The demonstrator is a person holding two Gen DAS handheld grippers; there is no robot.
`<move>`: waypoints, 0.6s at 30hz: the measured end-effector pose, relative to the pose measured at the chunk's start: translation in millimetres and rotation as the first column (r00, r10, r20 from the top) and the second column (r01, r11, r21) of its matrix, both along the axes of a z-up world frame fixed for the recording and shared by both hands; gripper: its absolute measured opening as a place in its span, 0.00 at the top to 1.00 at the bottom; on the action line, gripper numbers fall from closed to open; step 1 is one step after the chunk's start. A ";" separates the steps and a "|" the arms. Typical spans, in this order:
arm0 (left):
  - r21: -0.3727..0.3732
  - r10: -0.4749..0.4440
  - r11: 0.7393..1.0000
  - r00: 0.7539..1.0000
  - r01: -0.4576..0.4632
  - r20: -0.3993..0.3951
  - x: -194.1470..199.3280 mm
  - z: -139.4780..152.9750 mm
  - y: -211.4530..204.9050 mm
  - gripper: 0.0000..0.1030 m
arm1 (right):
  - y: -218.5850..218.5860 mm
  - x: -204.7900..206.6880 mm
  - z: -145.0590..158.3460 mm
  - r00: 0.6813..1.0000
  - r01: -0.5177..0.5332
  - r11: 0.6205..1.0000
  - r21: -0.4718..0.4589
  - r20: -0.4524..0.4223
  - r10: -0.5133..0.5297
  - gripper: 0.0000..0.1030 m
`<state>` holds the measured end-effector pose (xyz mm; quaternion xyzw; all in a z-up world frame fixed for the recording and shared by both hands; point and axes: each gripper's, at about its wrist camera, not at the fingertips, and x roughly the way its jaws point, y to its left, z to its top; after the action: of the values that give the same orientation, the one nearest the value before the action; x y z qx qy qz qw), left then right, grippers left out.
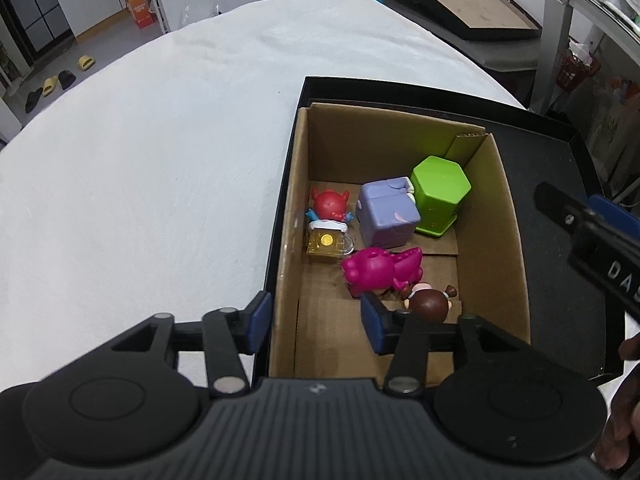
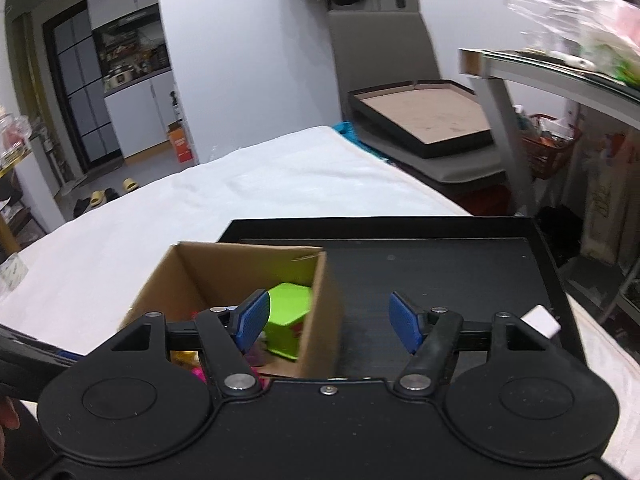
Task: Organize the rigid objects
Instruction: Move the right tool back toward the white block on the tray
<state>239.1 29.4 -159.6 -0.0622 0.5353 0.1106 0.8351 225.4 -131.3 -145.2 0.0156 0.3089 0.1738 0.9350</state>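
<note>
A brown cardboard box (image 1: 400, 216) is sitting inside a shallow black tray (image 1: 560, 216), against the tray's left wall, and the tray is lying on a table covered with a white cloth (image 1: 160, 160). The box is holding several toys. At its far right corner a green hexagonal container (image 1: 439, 194) is standing, and a purple block toy (image 1: 386, 212) is touching its left side. To the left, near the box's left wall, a red figure (image 1: 330, 205) is lying just behind a small yellow transparent piece (image 1: 326, 242). Nearer to the camera a magenta dinosaur toy (image 1: 380, 268) is lying, and a small doll with brown hair (image 1: 430, 304) is resting just beside it. The left gripper (image 1: 316, 326) is hovering with its jaws wide apart and is gripping nothing; its left blue pad is standing outside the box wall and its right pad is over the inside, close to the doll. The right gripper (image 2: 328, 322) is also wide open and empty, hanging above the right wall of the box (image 2: 240, 280) and the bare black floor of the tray (image 2: 440, 272); in this view the green container (image 2: 288, 320) is showing inside the box.
</note>
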 end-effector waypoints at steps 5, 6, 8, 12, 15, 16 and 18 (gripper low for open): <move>0.025 0.009 1.000 1.000 -0.009 -0.009 2.5 -0.1 -7.8 0.49 | -19.2 8.8 -6.8 0.998 0.065 0.998 -0.005 -0.012 -0.065 0.35; 0.030 0.012 0.999 1.000 -0.011 -0.011 3.3 -0.2 -9.0 0.49 | -23.2 11.3 -8.8 0.997 0.079 0.997 -0.006 -0.017 -0.080 0.35; 0.042 0.011 0.999 1.000 -0.011 -0.014 4.9 0.2 -11.2 0.48 | -30.4 14.3 -12.7 0.994 0.109 0.994 -0.008 -0.027 -0.109 0.35; 0.068 0.018 0.998 1.000 -0.017 -0.014 8.4 1.9 -13.7 0.47 | -43.9 21.5 -18.0 0.985 0.162 0.987 -0.008 -0.050 -0.162 0.35; 0.074 0.022 0.997 1.000 -0.021 -0.005 11.2 4.9 -14.5 0.46 | -51.3 24.7 -21.9 0.981 0.185 0.983 -0.018 -0.056 -0.185 0.33; 0.075 0.021 0.997 1.000 -0.021 -0.002 12.3 5.6 -15.3 0.46 | -53.3 25.8 -23.6 0.980 0.191 0.981 -0.022 -0.059 -0.192 0.31; 0.080 0.021 0.997 1.000 -0.021 0.004 14.6 6.8 -17.2 0.44 | -55.9 27.9 -28.0 0.976 0.206 0.978 -0.035 -0.063 -0.208 0.26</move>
<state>253.7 12.2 -152.8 -0.0344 0.5285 0.1408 0.8365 253.3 -187.2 -173.2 0.0401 0.3388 0.0706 0.9373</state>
